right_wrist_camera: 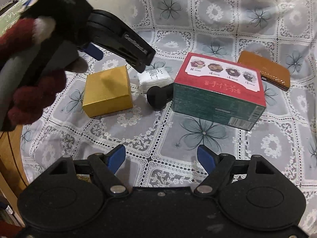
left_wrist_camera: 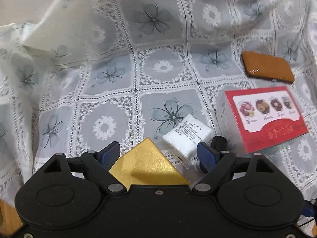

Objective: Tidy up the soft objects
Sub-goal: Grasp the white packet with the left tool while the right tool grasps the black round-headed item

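The left tool [left_wrist_camera: 158,150] hangs over the gold box [left_wrist_camera: 147,165], its jaws apart and gripping nothing. The right tool [right_wrist_camera: 161,157] is also spread and empty above the lace cloth [right_wrist_camera: 198,29]. The white tissue pack [right_wrist_camera: 154,78] lies between the gold box and the red box [right_wrist_camera: 220,89], an orange pouch [right_wrist_camera: 265,72] behind.

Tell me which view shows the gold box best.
The right wrist view: the gold box shows whole, top and two sides, beside the white packet. The left wrist view shows only one corner between its open fingers.
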`<state>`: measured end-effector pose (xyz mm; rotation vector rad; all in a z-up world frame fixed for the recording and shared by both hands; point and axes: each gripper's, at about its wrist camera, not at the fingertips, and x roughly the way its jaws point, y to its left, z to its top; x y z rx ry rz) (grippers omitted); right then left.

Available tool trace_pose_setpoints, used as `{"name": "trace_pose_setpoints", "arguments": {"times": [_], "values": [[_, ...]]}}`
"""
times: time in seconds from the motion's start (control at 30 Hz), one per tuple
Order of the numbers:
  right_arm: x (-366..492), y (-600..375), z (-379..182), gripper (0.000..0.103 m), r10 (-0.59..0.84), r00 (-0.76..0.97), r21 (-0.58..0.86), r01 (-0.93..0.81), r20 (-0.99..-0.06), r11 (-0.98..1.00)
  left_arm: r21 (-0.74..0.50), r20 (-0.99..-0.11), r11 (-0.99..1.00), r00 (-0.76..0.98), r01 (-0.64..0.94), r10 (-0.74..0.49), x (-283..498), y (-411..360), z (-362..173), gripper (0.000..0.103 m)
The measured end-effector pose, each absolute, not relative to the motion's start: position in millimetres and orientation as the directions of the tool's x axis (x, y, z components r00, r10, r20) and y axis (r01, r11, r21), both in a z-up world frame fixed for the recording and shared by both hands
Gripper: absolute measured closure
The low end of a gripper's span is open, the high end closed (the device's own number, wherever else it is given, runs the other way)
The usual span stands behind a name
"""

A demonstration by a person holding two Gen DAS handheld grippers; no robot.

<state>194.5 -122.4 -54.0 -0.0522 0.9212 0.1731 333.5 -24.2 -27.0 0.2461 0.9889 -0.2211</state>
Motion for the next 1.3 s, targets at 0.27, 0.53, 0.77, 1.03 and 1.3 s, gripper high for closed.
{"name": "trace_pose_setpoints", "arguments": {"times": [0.27, 0.53, 0.77, 1.03, 1.3], "values": [[205.8, -124.2, -60.1, 0.024, 0.144, 0.574, 0.053, -0.173, -0.806, 0.983, 0.156, -0.878, 0.935, 0.478, 0.32, -0.017, 358.5, -37.4, -57.7, 0.022], [208.9, -128.9, -63.8, 0.023, 0.144, 0.566, 0.062, -0.161, -0.812, 0.985, 0.158, -0.871, 0.955, 0.49, 0.252, 0.015, 381.6, -33.2, -62.1, 0.02], [210.6, -131.1, -66.6, 0.023, 0.151, 0.557, 0.075, -0.157, -0.816, 0.985, 0.156, -0.861, 0.977, 0.504, 0.144, 0.063, 396.1, -24.0, -56.4, 0.022], [212.2, -129.2, -61.9, 0.023, 0.143, 0.573, 0.046, -0.181, -0.807, 0.982, 0.017, -0.911, 0.981, 0.408, 0.193, -0.065, 395.0, -30.6, -65.5, 0.02], [219.7, -122.5, -52.7, 0.023, 0.096, 0.625, -0.102, -0.274, -0.775, 0.956, -0.001, -0.921, 0.98, 0.381, 0.198, -0.078, 402.7, -46.1, -73.7, 0.02]]}}
